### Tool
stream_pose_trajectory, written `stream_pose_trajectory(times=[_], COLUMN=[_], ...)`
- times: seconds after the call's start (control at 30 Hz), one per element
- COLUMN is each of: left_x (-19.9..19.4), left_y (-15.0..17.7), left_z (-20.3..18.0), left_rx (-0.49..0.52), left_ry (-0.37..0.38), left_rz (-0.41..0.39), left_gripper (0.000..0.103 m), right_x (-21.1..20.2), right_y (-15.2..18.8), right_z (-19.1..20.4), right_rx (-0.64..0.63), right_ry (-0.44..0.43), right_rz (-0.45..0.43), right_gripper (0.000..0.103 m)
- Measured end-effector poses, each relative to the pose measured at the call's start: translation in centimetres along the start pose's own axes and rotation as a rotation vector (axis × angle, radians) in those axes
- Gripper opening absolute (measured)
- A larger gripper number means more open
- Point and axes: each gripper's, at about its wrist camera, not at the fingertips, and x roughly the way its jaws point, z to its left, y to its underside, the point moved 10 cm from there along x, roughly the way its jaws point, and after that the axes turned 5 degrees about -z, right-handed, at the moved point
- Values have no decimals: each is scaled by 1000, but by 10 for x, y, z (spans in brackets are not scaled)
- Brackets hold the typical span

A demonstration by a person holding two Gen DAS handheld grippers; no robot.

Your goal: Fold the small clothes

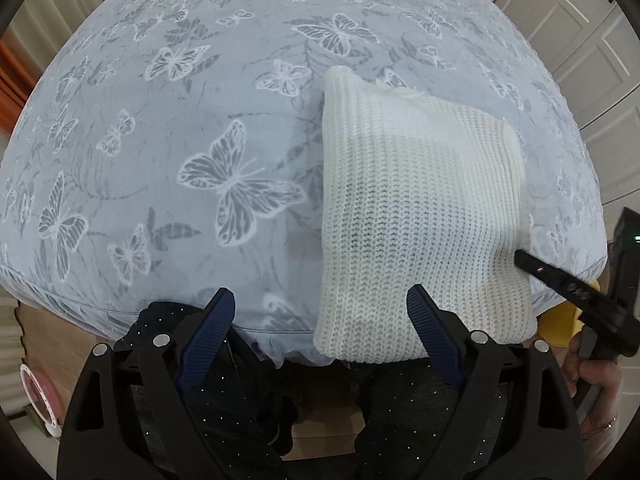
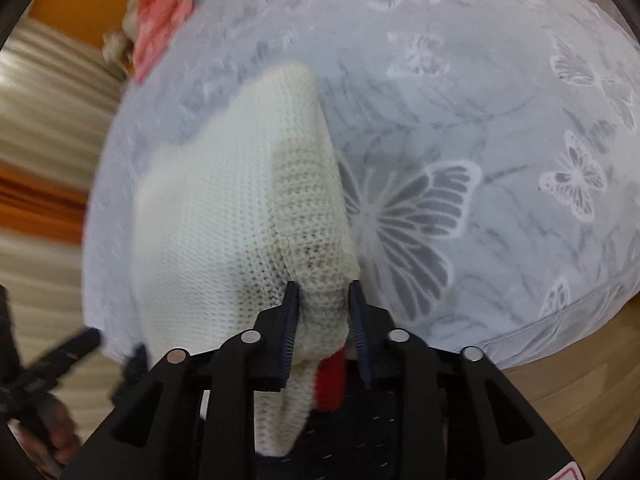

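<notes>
Looking down through my left wrist camera, I see a white knitted sweater (image 1: 420, 216) lying folded on a bed covered with a pale blue sheet (image 1: 160, 140) printed with butterflies. It sits toward the right side of that view, and its near edge hangs slightly over the front edge of the bed. My left gripper (image 1: 320, 304) hovers above that front edge with its blue fingers (image 1: 212, 328) spread wide apart and nothing between them; the right-hand finger overlaps the sweater's near left corner in the picture, though I cannot tell if it touches the knit.

At the right of the same view, my right gripper (image 1: 532, 266) reaches in with its dark tip at the sweater's right edge, held by a hand (image 1: 592, 376) at the lower right corner.

From the right wrist camera, the right gripper (image 2: 324, 300) has a bunched fold of the sweater (image 2: 224, 208) running between its fingers (image 2: 291, 312). The left finger lies against the knit, while a narrow gap shows on the right side, so the fingers are only loosely closed around the fabric, not pinching it tight. A red patch (image 2: 332, 380) shows just below that fold, close to the gripper body. A pink cloth (image 2: 164, 16) lies at the far end of the bed, well apart from the sweater. This view is blurred at its edges.
</notes>
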Motion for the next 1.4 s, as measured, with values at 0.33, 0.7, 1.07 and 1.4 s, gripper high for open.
stream_pose_trajectory(times=[0.33,0.7,1.07,1.4], left_x=[9,89,116,64], left_y=[-12,-49,-50,-68], left_z=[-13,0,-21,-26], left_rx=[-66,-230,-353,-213], left_ry=[129,243,449,422], left_rz=[6,88,179,116], left_gripper=[86,87,59,36], right_x=[8,63,70,43], right_y=[-32,-26,-25,-37], right_z=[4,2,7,44], right_rx=[9,71,124,-15], right_ry=[-26,-55,-101,-56], right_rz=[-13,95,113,47], right_gripper=[63,70,47,35])
